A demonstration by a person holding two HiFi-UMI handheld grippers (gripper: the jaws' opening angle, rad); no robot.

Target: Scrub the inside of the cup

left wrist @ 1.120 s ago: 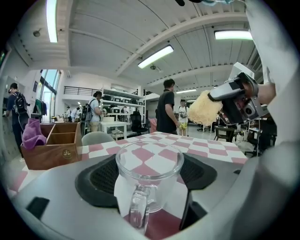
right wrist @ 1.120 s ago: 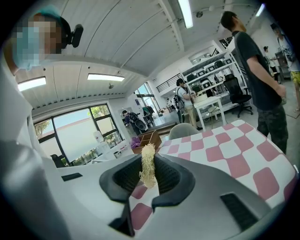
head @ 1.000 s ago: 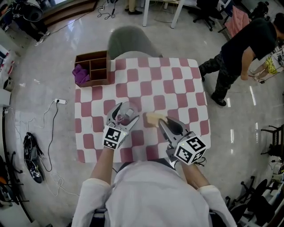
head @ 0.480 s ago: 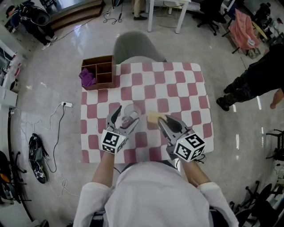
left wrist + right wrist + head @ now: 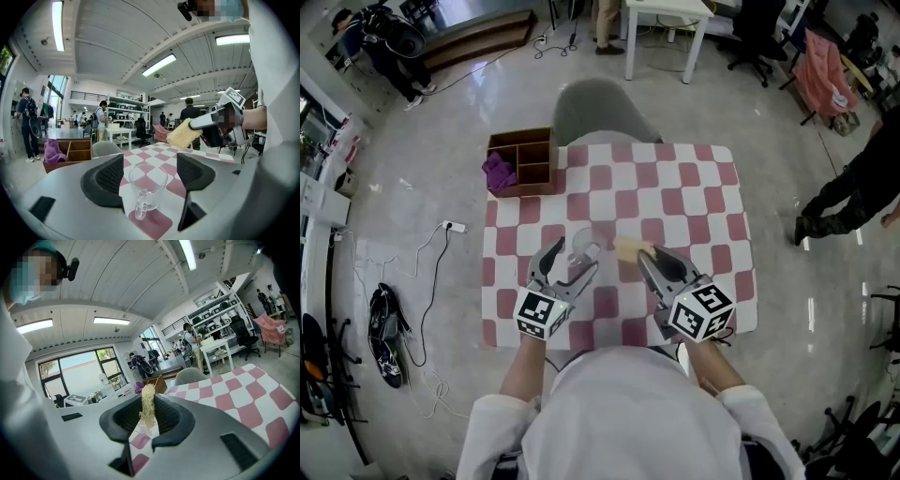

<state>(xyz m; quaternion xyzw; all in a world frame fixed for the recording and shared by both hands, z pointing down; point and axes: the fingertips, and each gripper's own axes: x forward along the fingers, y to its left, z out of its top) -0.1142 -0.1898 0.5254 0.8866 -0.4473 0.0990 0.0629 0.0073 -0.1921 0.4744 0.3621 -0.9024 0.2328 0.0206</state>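
A clear glass cup (image 5: 583, 246) (image 5: 146, 188) with a handle stands upright on the pink-and-white checked table (image 5: 694, 202). My left gripper (image 5: 569, 262) (image 5: 149, 174) is open, its jaws on either side of the cup and apart from it. My right gripper (image 5: 645, 255) (image 5: 148, 414) is shut on a yellow sponge (image 5: 628, 248) (image 5: 148, 401) (image 5: 184, 134), which it holds just right of the cup and above the table.
A brown wooden divided box (image 5: 523, 161) with a purple cloth (image 5: 498, 171) sits at the table's far left corner. A grey chair (image 5: 598, 112) stands behind the table. A person (image 5: 862, 183) is on the floor to the right. Cables (image 5: 431, 281) lie left.
Both grippers and the cup keep their places relative to each other. The head view has shifted a little, and the person on the right has moved further right.
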